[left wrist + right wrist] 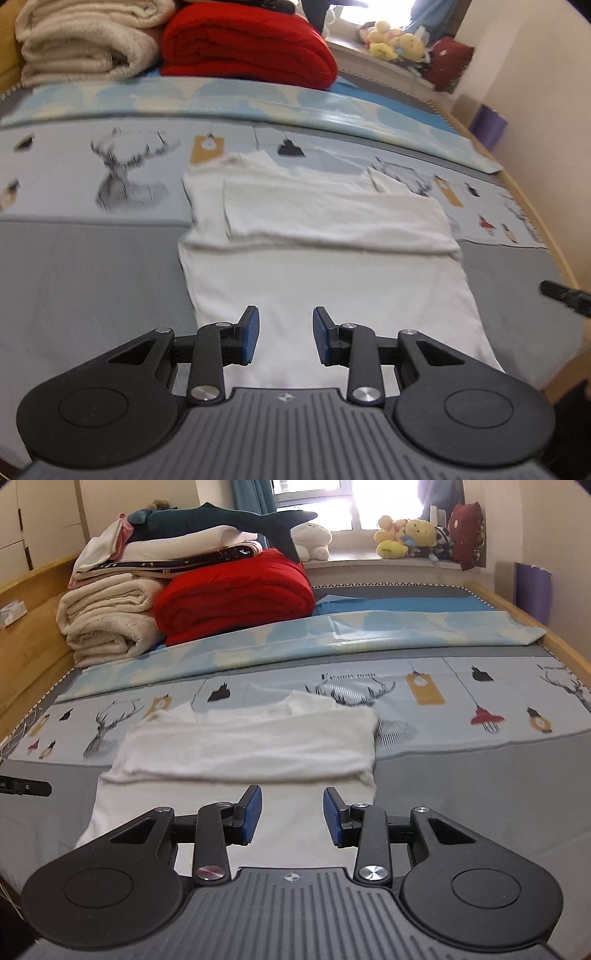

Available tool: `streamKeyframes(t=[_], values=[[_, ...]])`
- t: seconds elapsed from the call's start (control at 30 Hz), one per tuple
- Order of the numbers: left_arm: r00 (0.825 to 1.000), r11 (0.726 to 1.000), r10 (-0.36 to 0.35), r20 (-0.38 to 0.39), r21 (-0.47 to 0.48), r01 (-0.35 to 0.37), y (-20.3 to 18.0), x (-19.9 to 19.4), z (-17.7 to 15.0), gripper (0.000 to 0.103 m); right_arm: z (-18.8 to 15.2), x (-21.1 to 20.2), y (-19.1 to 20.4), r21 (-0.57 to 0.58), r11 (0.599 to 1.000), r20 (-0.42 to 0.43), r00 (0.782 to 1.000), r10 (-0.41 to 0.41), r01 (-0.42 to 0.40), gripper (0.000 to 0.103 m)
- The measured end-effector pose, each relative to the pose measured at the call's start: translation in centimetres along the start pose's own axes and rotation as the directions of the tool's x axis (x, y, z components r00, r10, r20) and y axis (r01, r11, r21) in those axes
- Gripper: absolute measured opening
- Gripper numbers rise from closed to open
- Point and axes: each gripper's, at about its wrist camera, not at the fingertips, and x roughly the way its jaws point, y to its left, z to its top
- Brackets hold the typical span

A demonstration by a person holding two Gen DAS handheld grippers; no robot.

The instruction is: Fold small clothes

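Note:
A white T-shirt point(332, 266) lies flat on the bed, its far part folded back over the middle into a thick band. It also shows in the right wrist view point(243, 749). My left gripper point(285, 334) is open and empty, hovering over the near half of the shirt. My right gripper point(291, 814) is open and empty over the near right part of the shirt. The right gripper's tip point(565, 295) shows at the right edge of the left wrist view. The left gripper's tip point(26, 787) shows at the left edge of the right wrist view.
The bed has a grey sheet point(480, 794) and a pale deer-print cover point(461, 701). A red folded blanket point(236, 594) and cream folded blankets point(107, 620) are stacked at the far left. Plush toys point(410, 535) sit on the windowsill. Wooden bed rails point(565, 650) run along both sides.

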Motion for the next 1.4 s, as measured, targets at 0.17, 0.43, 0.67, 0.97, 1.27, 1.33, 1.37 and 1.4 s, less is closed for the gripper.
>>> streamKeyframes(t=[0.17, 0.43, 0.67, 0.97, 1.27, 1.33, 1.37, 1.4], values=[[0.997, 0.998, -0.004, -0.079, -0.071, -0.001, 1.7, 1.3, -4.7, 0.033, -5.6, -0.2, -0.9, -0.045, 0.997, -0.052, 0.997, -0.062, 0.06, 0.039], [0.972, 0.989, 0.045, -0.231, -0.125, -0.075, 3.3, 3.5, -6.5, 0.033, -7.7, 2.4, -2.9, 0.053, 0.994, -0.186, 0.979, -0.088, 0.1, 0.039], [0.962, 0.981, 0.041, -0.269, -0.173, -0.09, 4.7, 3.8, -6.8, 0.033, -9.1, 3.4, -4.4, 0.125, 0.982, -0.29, 0.952, -0.099, 0.141, 0.04], [0.945, 0.962, 0.047, -0.322, -0.24, -0.129, 6.5, 3.9, -7.2, 0.035, -10.0, 3.9, -6.1, 0.17, 0.973, -0.373, 0.924, -0.086, 0.159, 0.045], [0.927, 0.955, 0.066, -0.369, -0.244, -0.166, 7.7, 3.8, -8.0, 0.035, -10.7, 4.6, -5.5, 0.149, 0.982, -0.456, 0.889, -0.036, 0.116, 0.045], [0.919, 0.961, 0.067, -0.388, -0.224, -0.164, 7.4, 4.1, -8.3, 0.035, -11.0, 4.9, -5.2, 0.136, 0.984, -0.485, 0.874, -0.038, 0.118, 0.045], [0.917, 0.964, 0.068, -0.394, -0.21, -0.162, 7.3, 4.2, -8.4, 0.035, -11.2, 5.1, -5.1, 0.125, 0.985, -0.494, 0.868, -0.044, 0.121, 0.045], [0.915, 0.968, 0.072, -0.397, -0.193, -0.16, 7.0, 4.3, -8.4, 0.035, -11.2, 5.1, -4.9, 0.115, 0.986, -0.496, 0.867, -0.048, 0.12, 0.045]])
